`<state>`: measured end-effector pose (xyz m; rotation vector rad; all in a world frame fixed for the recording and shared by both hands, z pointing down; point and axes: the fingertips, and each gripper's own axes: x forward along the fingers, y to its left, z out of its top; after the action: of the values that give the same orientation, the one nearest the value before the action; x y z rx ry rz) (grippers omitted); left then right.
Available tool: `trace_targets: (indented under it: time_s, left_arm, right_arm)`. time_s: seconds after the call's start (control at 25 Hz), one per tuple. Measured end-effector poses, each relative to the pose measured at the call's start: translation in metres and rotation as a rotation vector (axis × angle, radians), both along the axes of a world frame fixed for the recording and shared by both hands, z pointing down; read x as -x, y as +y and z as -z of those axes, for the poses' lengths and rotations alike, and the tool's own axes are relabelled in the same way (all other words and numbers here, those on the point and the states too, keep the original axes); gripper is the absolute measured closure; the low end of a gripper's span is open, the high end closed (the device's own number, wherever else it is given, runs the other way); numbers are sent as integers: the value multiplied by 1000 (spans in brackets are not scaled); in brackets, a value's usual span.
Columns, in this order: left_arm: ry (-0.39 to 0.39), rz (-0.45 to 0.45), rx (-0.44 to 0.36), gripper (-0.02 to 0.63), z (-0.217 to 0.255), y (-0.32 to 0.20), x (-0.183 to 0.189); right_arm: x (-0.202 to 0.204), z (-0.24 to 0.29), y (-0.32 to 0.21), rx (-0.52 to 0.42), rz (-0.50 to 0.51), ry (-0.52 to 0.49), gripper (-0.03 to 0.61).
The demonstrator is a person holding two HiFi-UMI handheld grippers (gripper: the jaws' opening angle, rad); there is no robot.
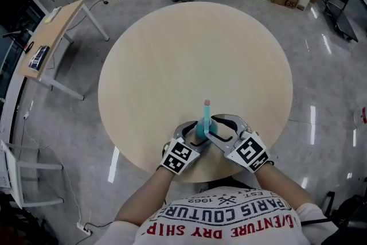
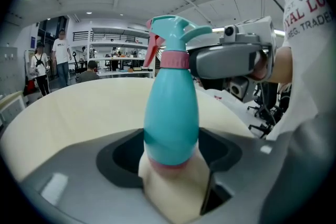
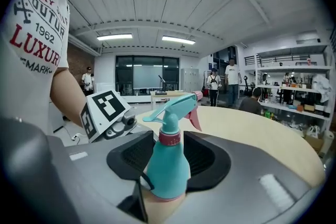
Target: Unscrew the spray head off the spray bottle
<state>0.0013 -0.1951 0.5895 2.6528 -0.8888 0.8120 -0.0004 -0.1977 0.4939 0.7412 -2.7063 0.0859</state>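
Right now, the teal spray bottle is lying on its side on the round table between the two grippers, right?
No. The teal spray bottle stands upright on the round table between the left gripper and right gripper; the left gripper view shows it.

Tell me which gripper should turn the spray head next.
Right. The right gripper has open jaws flanking the pink collar under the spray head; the left gripper is clamped low on the spray bottle, steadying it.
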Motion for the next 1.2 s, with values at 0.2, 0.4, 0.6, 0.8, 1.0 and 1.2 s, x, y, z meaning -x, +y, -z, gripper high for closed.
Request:
trace_targets:
  time_s: [0.2,0.4,0.6,0.8,1.0,1.2]
  left_arm:
    - [-2,34,-2,293,-2,-1,-4]
    - [-7,-18,-10,293,0,1,-4]
    - [-29,-157,-9,293,-1,2,3]
    - [-52,-350,1,293,-2,5,1]
    - [-66,-378,13,293,0,2,2]
    - [-63,-168,27,293,-3,-2,6]
  right_arm:
    - [3,-1,-6,0,-17,-18,430]
    - [2,0,-4,46,45,-21,442]
    - [8,0,-2,86,219,-4,448]
    - [9,1,3,104,445,18,448]
    - [9,3,1,86,444,21,440]
    - [2,7,1,104,219,-82,348]
